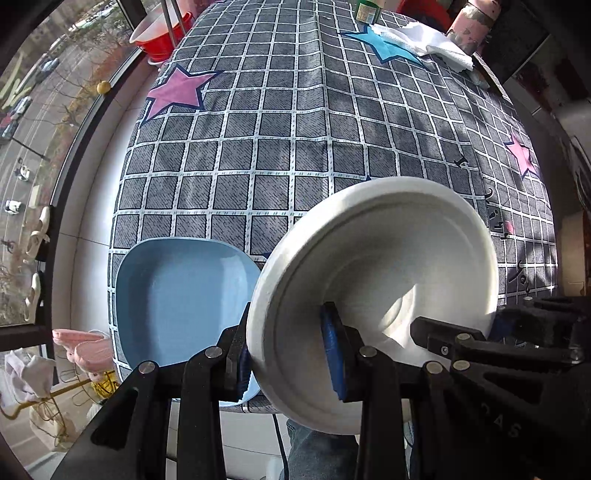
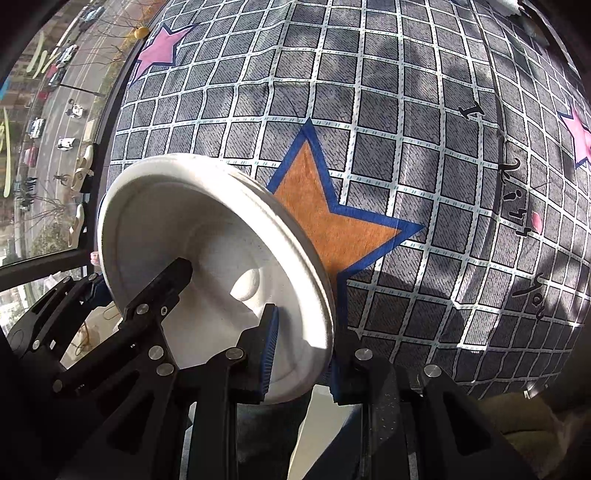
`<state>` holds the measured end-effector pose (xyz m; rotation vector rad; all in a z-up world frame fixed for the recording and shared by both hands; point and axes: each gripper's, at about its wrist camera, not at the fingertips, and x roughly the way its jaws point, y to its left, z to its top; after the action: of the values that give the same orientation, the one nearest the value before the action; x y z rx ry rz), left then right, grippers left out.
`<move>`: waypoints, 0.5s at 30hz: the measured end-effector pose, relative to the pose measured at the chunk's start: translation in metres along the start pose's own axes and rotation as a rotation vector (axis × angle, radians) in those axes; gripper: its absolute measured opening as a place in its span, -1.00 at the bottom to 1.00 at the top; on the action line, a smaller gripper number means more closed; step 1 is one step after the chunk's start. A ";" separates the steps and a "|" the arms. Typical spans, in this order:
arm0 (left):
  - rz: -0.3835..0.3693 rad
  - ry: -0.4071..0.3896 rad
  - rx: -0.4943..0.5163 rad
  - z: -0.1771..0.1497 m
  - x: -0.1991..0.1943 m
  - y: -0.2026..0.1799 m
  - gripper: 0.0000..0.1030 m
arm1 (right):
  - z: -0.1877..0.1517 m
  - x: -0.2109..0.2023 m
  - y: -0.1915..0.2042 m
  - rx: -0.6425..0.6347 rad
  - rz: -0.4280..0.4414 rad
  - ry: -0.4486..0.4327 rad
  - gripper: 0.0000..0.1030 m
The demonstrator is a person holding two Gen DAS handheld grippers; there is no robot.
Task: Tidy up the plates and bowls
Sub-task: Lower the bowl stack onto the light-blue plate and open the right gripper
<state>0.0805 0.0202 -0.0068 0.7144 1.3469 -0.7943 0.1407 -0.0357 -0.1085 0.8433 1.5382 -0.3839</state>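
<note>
Your left gripper point(image 1: 291, 363) is clenched on the rim of the white bowl point(image 1: 373, 273): one blue-padded finger sits inside the bowl wall, the other outside it. Your right gripper point(image 2: 301, 356) grasps the same white bowl point(image 2: 207, 236) at another stretch of its rim, again with one blue pad inside and one outside. Both pads press on the rim; neither jaw stands free.

The bowl is tilted steeply, its opening facing the cameras, and it is carried by the two grippers alone. In the left wrist view it hangs over the near edge of the table, partly past it, with the person's trouser leg point(image 1: 317, 450) visible beneath. In the right wrist view the bowl covers one point of the orange star point(image 2: 332, 221) printed on the tablecloth.

The blue square plate point(image 1: 177, 295) lies flat at the near left corner of the table, just beside the bowl; whether they touch cannot be told.

The table carries a grey checked tablecloth point(image 1: 277, 129). A white cloth point(image 1: 424, 44) lies near the far right edge, with a green container point(image 1: 367, 11) at the far edge. A red basin point(image 1: 162, 33) stands off the table beyond its far left corner, by the window.
</note>
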 end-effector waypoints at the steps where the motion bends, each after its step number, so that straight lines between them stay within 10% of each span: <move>1: 0.007 -0.003 -0.010 0.000 0.002 0.002 -0.28 | 0.005 0.002 0.011 -0.008 0.004 -0.001 -0.49; 15: 0.094 -0.007 -0.244 -0.021 0.004 0.082 -0.29 | 0.038 0.096 0.117 -0.221 0.028 0.027 -0.49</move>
<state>0.1366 0.0830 -0.0128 0.5769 1.3661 -0.5459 0.2545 0.0450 -0.1798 0.6987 1.5591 -0.1782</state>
